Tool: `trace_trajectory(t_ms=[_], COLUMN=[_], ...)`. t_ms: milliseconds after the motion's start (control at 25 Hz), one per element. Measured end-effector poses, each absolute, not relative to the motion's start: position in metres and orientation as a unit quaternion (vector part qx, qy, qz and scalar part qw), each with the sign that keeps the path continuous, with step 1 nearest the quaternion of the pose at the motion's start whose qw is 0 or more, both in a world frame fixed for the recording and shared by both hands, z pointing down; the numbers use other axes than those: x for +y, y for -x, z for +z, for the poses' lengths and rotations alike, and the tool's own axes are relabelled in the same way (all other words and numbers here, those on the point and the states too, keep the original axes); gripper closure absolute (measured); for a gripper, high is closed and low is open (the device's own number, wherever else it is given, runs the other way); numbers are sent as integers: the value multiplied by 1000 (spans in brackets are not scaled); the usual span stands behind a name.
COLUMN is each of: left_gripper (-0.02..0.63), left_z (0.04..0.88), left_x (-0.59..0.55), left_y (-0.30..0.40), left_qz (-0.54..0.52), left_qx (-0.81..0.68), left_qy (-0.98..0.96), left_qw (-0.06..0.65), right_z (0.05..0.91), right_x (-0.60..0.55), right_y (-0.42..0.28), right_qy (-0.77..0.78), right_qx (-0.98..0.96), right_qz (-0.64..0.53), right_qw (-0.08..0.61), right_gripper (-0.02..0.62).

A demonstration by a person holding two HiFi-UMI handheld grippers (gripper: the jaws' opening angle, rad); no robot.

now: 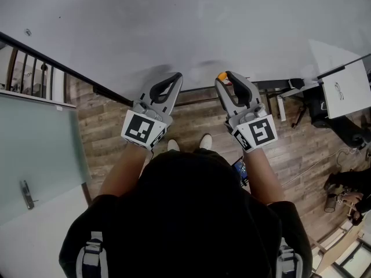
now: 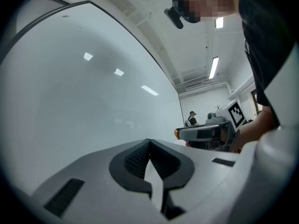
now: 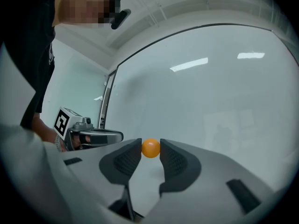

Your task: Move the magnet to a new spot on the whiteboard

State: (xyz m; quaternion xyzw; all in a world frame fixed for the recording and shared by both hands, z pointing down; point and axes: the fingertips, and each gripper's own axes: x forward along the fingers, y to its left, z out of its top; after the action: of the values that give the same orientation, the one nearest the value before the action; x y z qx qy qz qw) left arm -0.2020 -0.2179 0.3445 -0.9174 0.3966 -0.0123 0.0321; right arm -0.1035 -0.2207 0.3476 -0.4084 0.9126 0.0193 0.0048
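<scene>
A small round orange magnet (image 3: 150, 148) sits between the tips of my right gripper (image 3: 150, 149), whose jaws are shut on it. In the head view the magnet (image 1: 222, 76) shows at the tip of the right gripper (image 1: 225, 77), close to the lower edge of the whiteboard (image 1: 174, 22). My left gripper (image 1: 176, 76) hangs beside it, shut with nothing held. In the left gripper view its pads (image 2: 138, 157) meet, and the right gripper (image 2: 201, 133) shows off to the right. The whiteboard (image 3: 210, 101) fills the right gripper view.
A glass door (image 1: 35, 149) with a handle stands at the left. Wood floor (image 1: 307, 155) lies below the board. At the right, a stand holds a paper sheet (image 1: 346, 88), with cables and gear on the floor. A distant person (image 2: 191, 118) stands in the room.
</scene>
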Motion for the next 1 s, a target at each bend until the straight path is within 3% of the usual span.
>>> trace_trajectory(t_ms=[1000], left_gripper=[604], left_z=[348], left_x=[-209], left_y=[206], left_qz=[-7], left_qx=[339], left_qy=[940], left_qw=[28], right_z=[342], right_x=[-205], right_y=[114], right_qy=[454], right_qx=[890], right_qz=[32], right_qw=[-13], right_gripper=[476])
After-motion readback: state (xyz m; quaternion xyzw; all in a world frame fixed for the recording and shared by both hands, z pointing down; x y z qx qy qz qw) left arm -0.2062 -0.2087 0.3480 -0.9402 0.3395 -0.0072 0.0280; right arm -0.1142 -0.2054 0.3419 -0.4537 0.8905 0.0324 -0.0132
